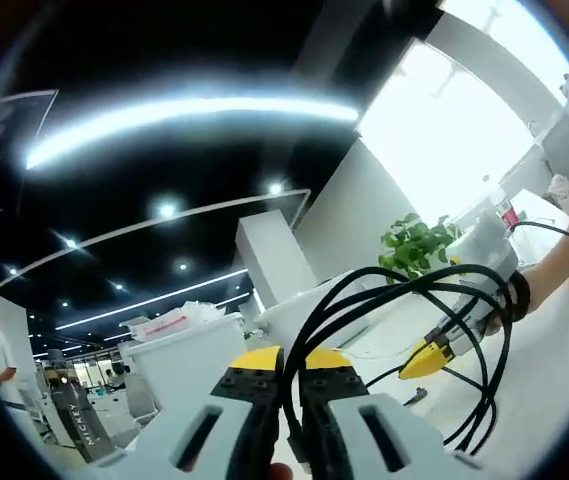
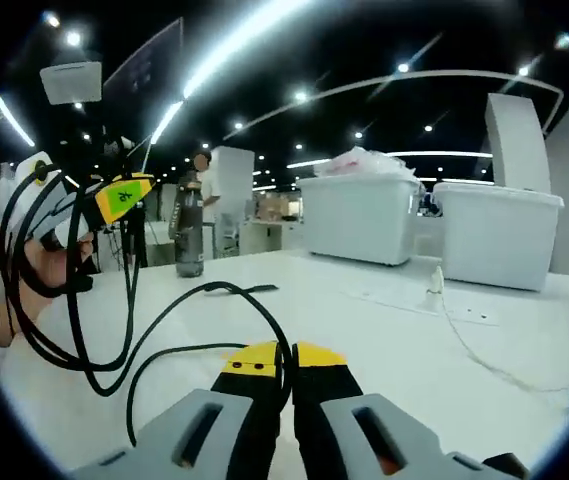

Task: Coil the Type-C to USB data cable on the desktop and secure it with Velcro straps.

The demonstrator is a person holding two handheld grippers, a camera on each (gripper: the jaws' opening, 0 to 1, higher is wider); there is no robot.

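- Black data cable [image 1: 404,300]: in the left gripper view it hangs in several loose loops in the air above the white desktop [image 1: 564,350], strung between your two grippers.
- Your left gripper [image 1: 289,385]: jaws clenched together on a bunch of cable strands that rise from between the yellow tips and arc off to the right.
- At the far right end of the loops, your right gripper [image 1: 442,352] comes in, yellow-tipped, with the cable passing by its tip; a hand [image 1: 554,262] is behind it.
- In the right gripper view, your right gripper [image 2: 282,362] has its jaws pressed together on one strand of the data cable [image 2: 179,310], which runs left across the desktop [image 2: 414,340] and up.
- To the left there, the loops hang around your left gripper [image 2: 116,198], yellow tip with a green label, held up off the desk.
- Farther back on the desk: a dark bottle [image 2: 190,232], two white lidded storage bins [image 2: 359,218], and a thin white cable [image 2: 464,330] trailing right.
- Left gripper view, far right: a green potted plant [image 1: 416,245].
- Velcro strap: can't pick one out.
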